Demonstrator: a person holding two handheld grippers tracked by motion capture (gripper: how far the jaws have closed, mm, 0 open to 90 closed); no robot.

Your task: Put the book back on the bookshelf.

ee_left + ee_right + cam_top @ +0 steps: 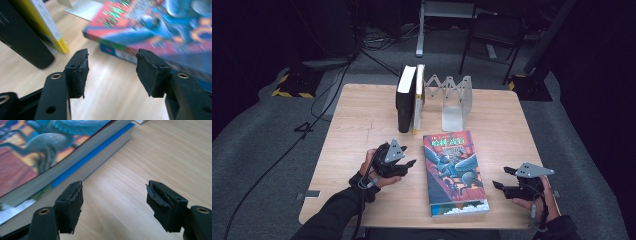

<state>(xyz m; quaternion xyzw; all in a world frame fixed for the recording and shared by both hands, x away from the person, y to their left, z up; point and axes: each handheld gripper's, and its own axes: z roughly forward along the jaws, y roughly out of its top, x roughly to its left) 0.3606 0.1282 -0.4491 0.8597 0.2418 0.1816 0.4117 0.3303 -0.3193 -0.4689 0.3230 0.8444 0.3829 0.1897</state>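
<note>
The thick paperback book with the colourful red-and-blue cover (454, 172) lies flat at the wooden table's (357, 120) near centre, long axis running twelve to six. The left gripper (411, 163), jaws wide and empty, sits just at its nine o'clock, nearer than the right gripper (498, 184), likewise wide, at four o'clock.

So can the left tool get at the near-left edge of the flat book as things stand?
Probably yes. The left tool is open beside the flat book, with bare table between them. The upright books stand farther back, off that path.
</note>
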